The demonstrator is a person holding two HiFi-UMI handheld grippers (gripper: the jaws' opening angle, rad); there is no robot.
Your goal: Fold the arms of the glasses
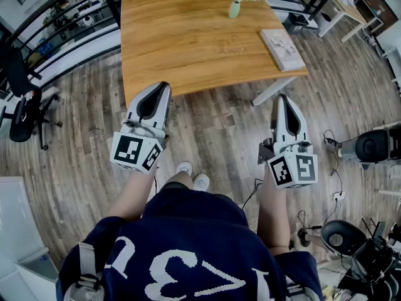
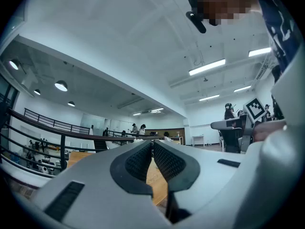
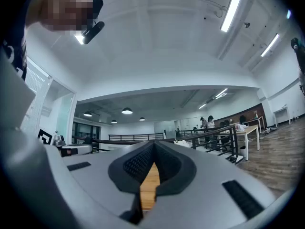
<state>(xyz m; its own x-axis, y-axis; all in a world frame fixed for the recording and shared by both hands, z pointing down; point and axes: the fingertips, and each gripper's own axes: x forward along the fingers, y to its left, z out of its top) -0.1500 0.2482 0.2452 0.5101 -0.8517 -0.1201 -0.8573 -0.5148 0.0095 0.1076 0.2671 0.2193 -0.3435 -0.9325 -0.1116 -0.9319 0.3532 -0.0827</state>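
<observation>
No glasses show in any view. In the head view my left gripper (image 1: 161, 87) hangs over the floor just at the near edge of the wooden table (image 1: 188, 42), its jaws shut with nothing between them. My right gripper (image 1: 281, 98) is held to the right, below the table's near right corner, also shut and empty. Seen in the left gripper view, the left gripper (image 2: 152, 142) has its pads pressed together, with a strip of tabletop beyond. The right gripper (image 3: 153, 145) in its own view points level over the table, pads meeting at the tip.
On the table stand a small vase of white flowers (image 1: 235, 5) at the far edge and a book (image 1: 282, 49) at the right edge. A black office chair (image 1: 22, 105) stands at left, with a railing behind it. Machines and cables (image 1: 373, 146) lie on the floor at right.
</observation>
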